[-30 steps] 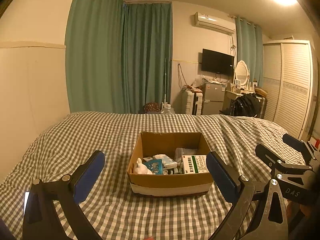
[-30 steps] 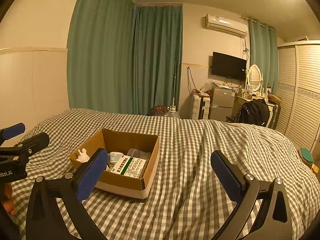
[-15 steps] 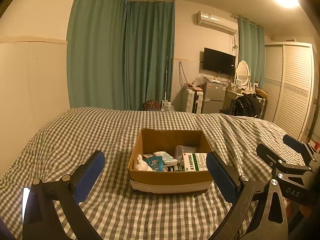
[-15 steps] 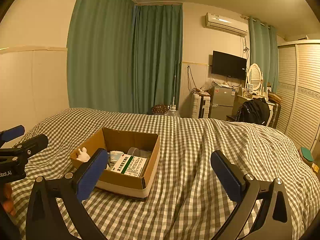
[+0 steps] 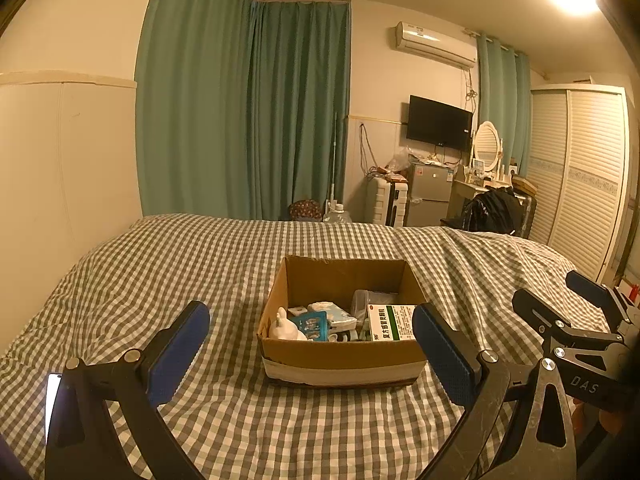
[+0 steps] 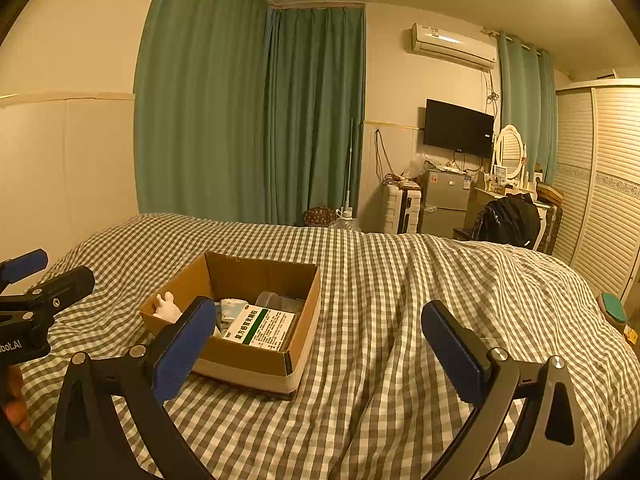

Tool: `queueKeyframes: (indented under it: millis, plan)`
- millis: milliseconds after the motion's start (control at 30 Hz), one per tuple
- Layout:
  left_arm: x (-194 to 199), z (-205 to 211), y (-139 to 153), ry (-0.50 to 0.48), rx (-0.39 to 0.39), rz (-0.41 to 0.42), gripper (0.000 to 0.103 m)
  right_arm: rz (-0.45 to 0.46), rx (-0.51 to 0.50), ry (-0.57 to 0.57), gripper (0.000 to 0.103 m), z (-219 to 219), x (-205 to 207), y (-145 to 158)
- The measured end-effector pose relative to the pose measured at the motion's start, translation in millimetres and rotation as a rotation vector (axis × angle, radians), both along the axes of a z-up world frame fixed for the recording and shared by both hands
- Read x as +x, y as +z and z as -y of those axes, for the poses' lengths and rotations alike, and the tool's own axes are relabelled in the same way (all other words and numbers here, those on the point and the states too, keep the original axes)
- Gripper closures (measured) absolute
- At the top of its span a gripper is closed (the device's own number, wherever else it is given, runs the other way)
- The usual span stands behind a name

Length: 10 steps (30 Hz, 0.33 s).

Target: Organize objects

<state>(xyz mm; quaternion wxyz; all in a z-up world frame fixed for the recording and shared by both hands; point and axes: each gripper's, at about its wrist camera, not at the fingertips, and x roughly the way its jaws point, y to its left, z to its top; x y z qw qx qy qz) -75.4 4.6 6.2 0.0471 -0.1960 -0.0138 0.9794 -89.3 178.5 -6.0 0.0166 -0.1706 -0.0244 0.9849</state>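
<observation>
An open cardboard box (image 5: 340,364) (image 6: 256,364) sits on the checked bed. Inside are a white and green medicine carton (image 5: 391,322) (image 6: 262,326), a white figurine (image 5: 284,326) (image 6: 166,307), a teal packet (image 5: 314,325), a white pouch (image 5: 334,312) and a clear tub (image 5: 366,298). My left gripper (image 5: 310,350) is open and empty, hovering just short of the box's near wall. My right gripper (image 6: 318,344) is open and empty, to the right of the box. Each gripper shows at the edge of the other's view.
The checked duvet (image 5: 224,264) covers the whole bed, with folds on the right (image 6: 440,280). A phone (image 5: 52,396) lies at the bed's near left. Green curtains, a fridge (image 5: 430,196), a suitcase and a wardrobe (image 5: 580,168) stand beyond the bed.
The left view has tilted slightly, so the box sits a little lower in it. The right gripper has barely moved. Both grippers stay open.
</observation>
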Motion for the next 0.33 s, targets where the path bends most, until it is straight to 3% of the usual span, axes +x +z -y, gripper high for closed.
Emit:
queueKeyframes:
  millis: [333]
  plan:
    - [-0.4,0.3,-0.4,0.004,-0.015,-0.009,0.0,0.003,0.0,0.0,0.0,1.2,-0.8,-1.0]
